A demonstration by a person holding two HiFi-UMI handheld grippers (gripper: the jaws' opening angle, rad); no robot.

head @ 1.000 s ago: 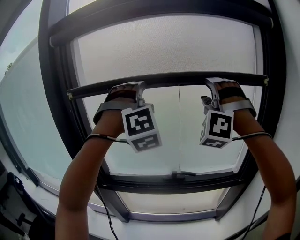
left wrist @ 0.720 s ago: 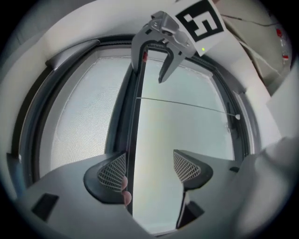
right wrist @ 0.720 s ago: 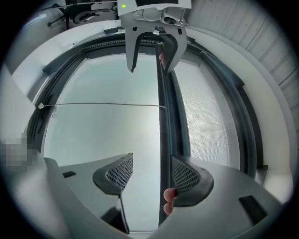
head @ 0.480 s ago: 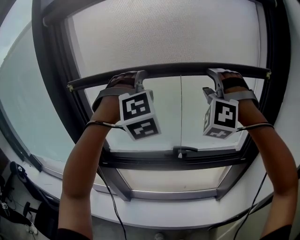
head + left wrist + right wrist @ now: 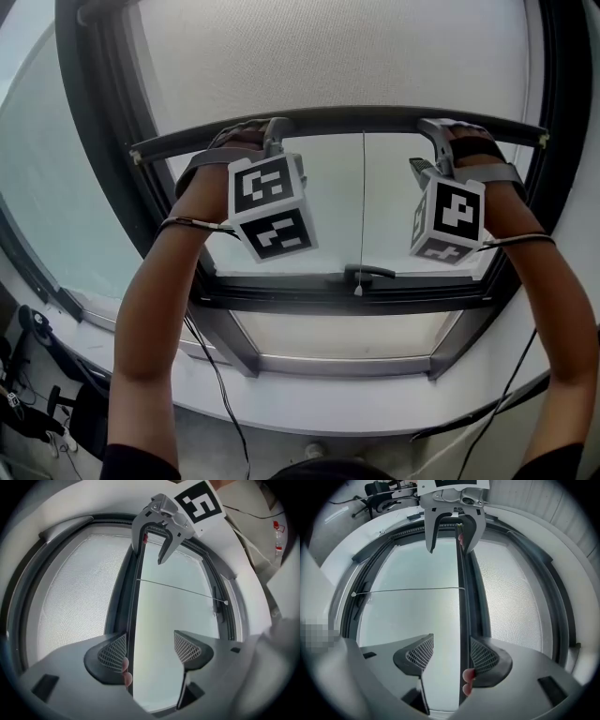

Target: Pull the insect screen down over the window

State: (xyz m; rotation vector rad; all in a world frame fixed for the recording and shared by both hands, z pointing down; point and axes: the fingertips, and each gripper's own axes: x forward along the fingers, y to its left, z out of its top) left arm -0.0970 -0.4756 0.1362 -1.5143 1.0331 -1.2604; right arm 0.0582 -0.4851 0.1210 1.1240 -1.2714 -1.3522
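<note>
Mid-pull, our left hand-held gripper and right hand-held gripper, jaws wide apart, seemingly hook the screen bar, which we must next draw evenly down to the lower frame.

left gripper, right gripper: grey, mesh pads | black wrist cables

Poss. office chair, far bkgd.

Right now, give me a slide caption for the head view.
Left gripper and right gripper straddle the screen bar, mesh covering the upper window, cord hanging at centre.
</note>
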